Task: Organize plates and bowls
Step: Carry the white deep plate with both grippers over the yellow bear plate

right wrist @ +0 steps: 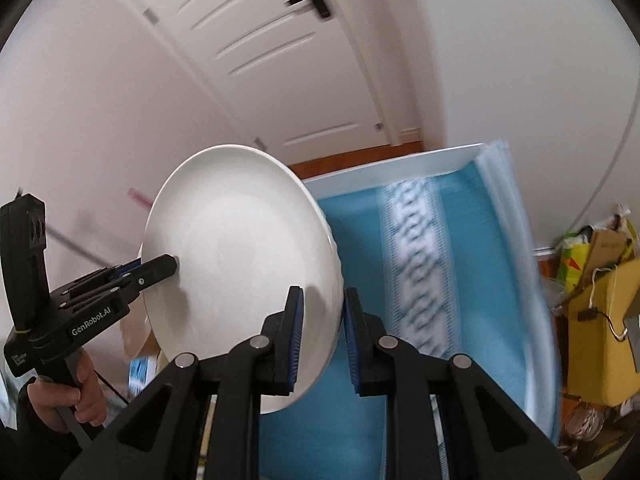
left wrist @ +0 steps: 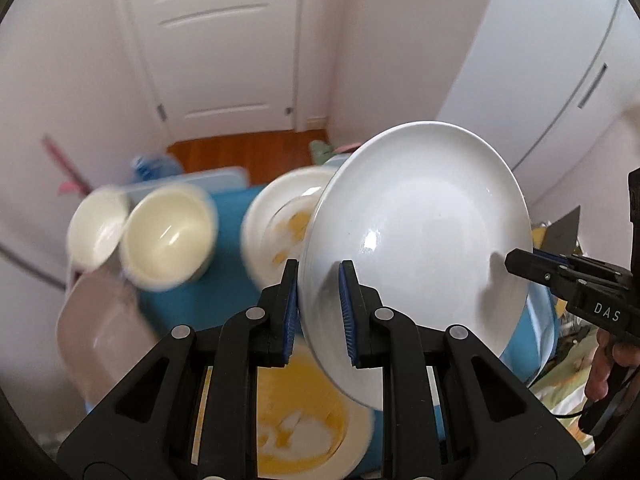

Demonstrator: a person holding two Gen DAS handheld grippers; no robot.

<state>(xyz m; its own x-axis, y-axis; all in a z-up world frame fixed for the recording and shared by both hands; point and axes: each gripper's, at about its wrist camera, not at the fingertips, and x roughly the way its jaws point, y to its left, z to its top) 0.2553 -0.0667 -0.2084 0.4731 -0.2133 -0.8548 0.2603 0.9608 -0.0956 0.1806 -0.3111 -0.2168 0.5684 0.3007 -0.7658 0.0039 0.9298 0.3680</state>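
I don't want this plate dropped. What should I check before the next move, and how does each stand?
1. Left gripper on the plate rim: ok, pads on both faces.
2. Right gripper on the opposite rim: ok, pads on both faces.
3. Plate level: not ok, tilted steeply, nearly on edge.
4. Plate lifted off the blue cloth: ok.
5. Space to set it down: cannot tell; yellow-patterned plates and two bowls sit below, blurred.
6. Firmness of both grips: cannot tell.
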